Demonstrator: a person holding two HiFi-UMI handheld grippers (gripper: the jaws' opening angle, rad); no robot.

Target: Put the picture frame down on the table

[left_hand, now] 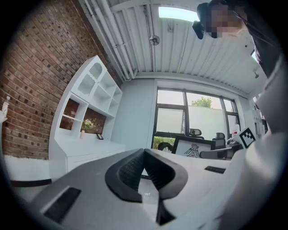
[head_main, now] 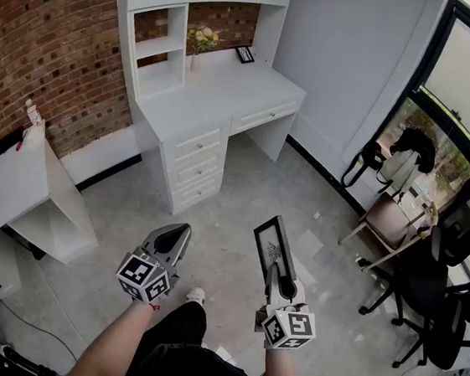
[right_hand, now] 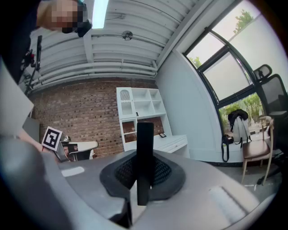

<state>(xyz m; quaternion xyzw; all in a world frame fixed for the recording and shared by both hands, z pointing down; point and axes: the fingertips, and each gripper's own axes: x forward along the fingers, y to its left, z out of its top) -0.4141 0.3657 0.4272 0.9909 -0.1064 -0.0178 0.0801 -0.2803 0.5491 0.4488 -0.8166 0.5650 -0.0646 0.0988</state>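
**Frame held far from any surface, over bare floor**

The floor [head_main: 244, 184] is the biggest hazard: it lies right under the frame, and a slip here would likely mean a long drop onto a hard finish.

The white surface [head_main: 229, 94] under the shelves stands well apart from the person, so the whole carry is yet to do. A second surface [head_main: 0, 181] sits at the left, and I cannot tell which one is meant. Heading right would bring the chairs [head_main: 440, 307] close, and the frame could clip them.

The frame [head_main: 272, 244] is up in the air in front of the person, standing nearly upright and leaning away. The right tool [head_main: 278, 281] is clamped on its lower edge, and the right gripper view shows the pads pinching a thin black rim. With so small a bite and most of the frame above it, a quick swing could let it pivot or slide out.

The left tool [head_main: 177, 237] has its jaws together on nothing, so it gives no support.

The flowers [head_main: 203, 43] and a small frame [head_main: 245, 54] at the back of the surface could be knocked if the set-down goes deep.
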